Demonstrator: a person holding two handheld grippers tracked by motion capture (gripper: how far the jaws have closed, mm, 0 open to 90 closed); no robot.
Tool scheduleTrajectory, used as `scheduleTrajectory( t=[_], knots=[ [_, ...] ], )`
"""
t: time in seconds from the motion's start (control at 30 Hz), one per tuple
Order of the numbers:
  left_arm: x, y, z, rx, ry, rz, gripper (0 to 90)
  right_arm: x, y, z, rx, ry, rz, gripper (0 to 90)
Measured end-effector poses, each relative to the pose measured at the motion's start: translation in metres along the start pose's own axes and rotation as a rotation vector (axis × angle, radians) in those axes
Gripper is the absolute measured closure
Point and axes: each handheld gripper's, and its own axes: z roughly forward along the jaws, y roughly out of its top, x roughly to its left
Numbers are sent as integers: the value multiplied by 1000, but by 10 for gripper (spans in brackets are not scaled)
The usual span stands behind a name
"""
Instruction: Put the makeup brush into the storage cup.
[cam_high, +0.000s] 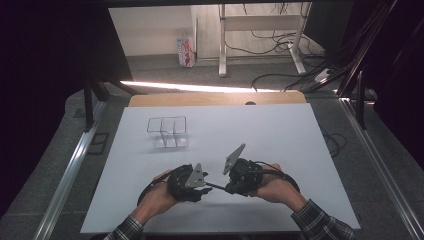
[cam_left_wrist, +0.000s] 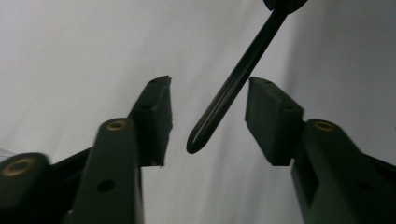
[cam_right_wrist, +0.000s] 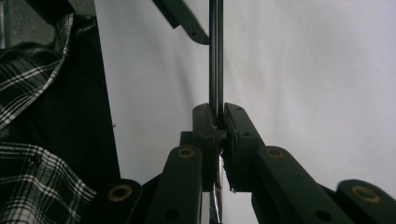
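A thin black pen-like rod (cam_right_wrist: 215, 56) stands clamped between the jaws of my right gripper (cam_right_wrist: 218, 109), which is shut on its lower part. In the high view that gripper (cam_high: 229, 188) sits near the table's front edge and holds the rod (cam_high: 215, 186) pointing left. My left gripper (cam_high: 204, 189) faces it from the left. In the left gripper view the rod's rounded end (cam_left_wrist: 233, 79) reaches down between the wide-apart jaws of my left gripper (cam_left_wrist: 210, 84), touching neither. One fingertip (cam_right_wrist: 184, 21) of the left gripper shows beside the rod in the right gripper view.
A clear plastic box with compartments (cam_high: 167, 131) stands at the back left of the white table sheet (cam_high: 280, 130). Both forearms in plaid sleeves (cam_high: 320, 225) come in from the front edge. Metal rails (cam_high: 70, 170) run along both sides of the table.
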Motion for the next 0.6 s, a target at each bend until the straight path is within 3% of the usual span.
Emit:
scheduleTrajectory(
  t=[0.27,0.37,0.43,0.53,0.6],
  knots=[
    [-7,0,2,29,-8,88,726,1,0,2,8,17,-14,836],
    [-10,-1,3,65,-67,144,799,0,-2,0,-6,-12,-20,812],
    [-12,0,4,86,-84,154,831,-3,-4,-3,-39,-34,-5,774],
    [-12,0,3,79,-100,115,832,-7,-7,-2,-60,-81,21,479],
    [-10,-1,2,79,-107,94,832,-10,-10,0,-83,-84,39,331]
  ],
)
